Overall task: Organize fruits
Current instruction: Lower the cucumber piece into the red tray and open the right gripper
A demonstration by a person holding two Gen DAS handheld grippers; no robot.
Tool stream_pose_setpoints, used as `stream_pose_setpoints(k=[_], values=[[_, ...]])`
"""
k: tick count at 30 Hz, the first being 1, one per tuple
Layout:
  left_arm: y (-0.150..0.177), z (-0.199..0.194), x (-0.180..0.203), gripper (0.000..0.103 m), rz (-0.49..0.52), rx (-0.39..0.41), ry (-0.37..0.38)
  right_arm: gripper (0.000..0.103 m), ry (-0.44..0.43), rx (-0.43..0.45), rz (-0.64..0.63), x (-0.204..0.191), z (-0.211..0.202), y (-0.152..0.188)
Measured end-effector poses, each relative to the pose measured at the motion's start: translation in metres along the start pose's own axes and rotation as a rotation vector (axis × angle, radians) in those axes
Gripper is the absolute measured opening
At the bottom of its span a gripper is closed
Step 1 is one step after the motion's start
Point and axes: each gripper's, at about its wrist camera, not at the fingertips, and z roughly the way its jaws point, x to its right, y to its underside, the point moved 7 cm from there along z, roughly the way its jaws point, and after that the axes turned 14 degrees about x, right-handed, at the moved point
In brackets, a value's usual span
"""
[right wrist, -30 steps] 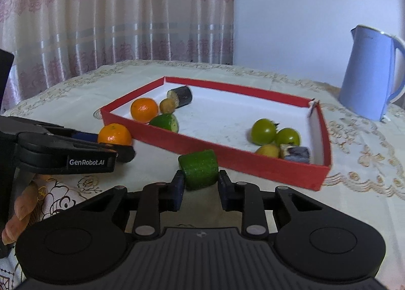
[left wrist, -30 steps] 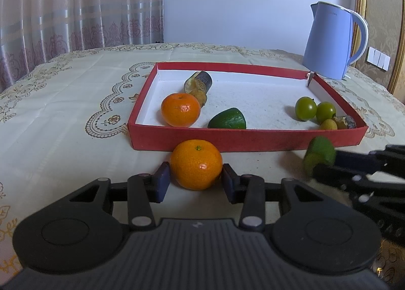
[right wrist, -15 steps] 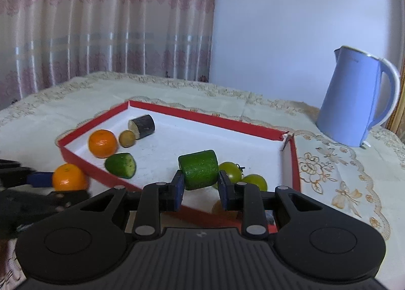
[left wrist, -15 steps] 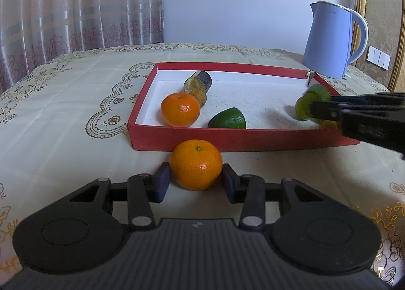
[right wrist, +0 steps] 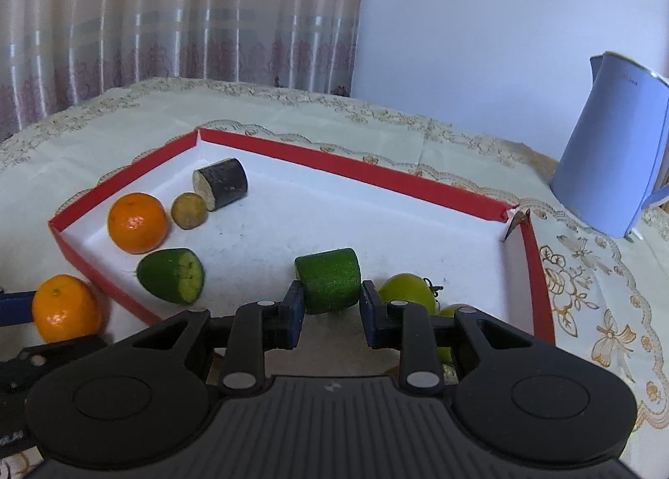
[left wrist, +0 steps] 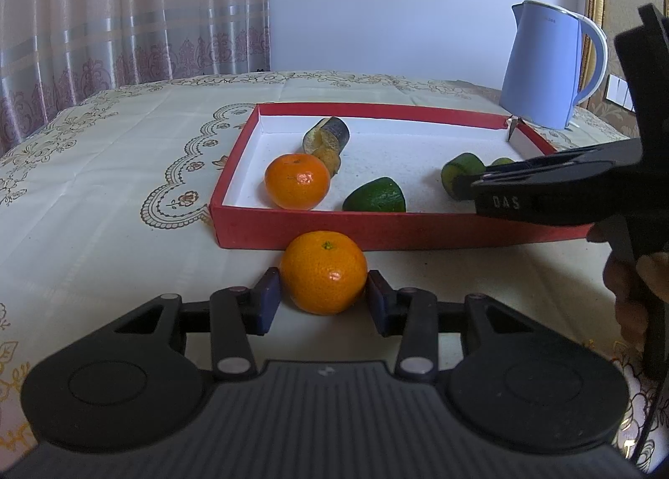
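**Green chunk carried over the tray; orange not yet lifted**

The right tool [right wrist: 328, 311] is clamped on a cut green cylinder [right wrist: 328, 286]. A second ago that piece hung over the bench in front of the red tray [right wrist: 418, 186]; it has since travelled across the near wall and now sits above the white floor inside, close beside the green round fruits [right wrist: 407, 293] at the right end. It appears held clear of the floor, though contact cannot be ruled out from these views.

The left tool [left wrist: 322, 299] has not moved. Its jaws stand on either side of the loose orange [left wrist: 324, 272], which rests on the bench just outside the tray's near wall. Whether the pads press the peel cannot be told.

Already inside: a second orange [left wrist: 297, 182], a green wedge [left wrist: 376, 196], a dark cut piece [left wrist: 330, 131] and a small yellowish fruit [right wrist: 189, 210].

Assessment: the green piece is placed for release; the outside orange is likely the remaining item.
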Motion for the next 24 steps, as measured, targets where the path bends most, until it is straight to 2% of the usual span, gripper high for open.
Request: stream_pose_setpoints(k=[8, 13, 16, 19, 20, 24], values=[[0.000, 0.000, 0.001, 0.040, 0.005, 0.000, -0.001, 0.028, 0.007, -0.017, 0.047, 0.004, -0.002, -0.002], [0.000, 0.000, 0.001, 0.040, 0.007, 0.000, -0.002, 0.028, 0.010, 0.067, 0.108, 0.016, -0.042, -0.007], [0.000, 0.000, 0.001, 0.040, 0.007, 0.000, -0.002, 0.034, -0.012, 0.105, 0.103, 0.019, -0.073, -0.001], [0.000, 0.000, 0.002, 0.040, 0.007, 0.000, -0.002, 0.051, -0.013, 0.121, 0.101, 0.024, -0.096, 0.012], [0.000, 0.000, 0.002, 0.040, 0.008, 0.000, -0.002, 0.053, -0.002, 0.120, 0.104, 0.027, -0.100, 0.015], [0.000, 0.000, 0.002, 0.041, 0.009, 0.000, -0.003, 0.053, 0.009, 0.088, 0.139, 0.037, -0.109, 0.031]])
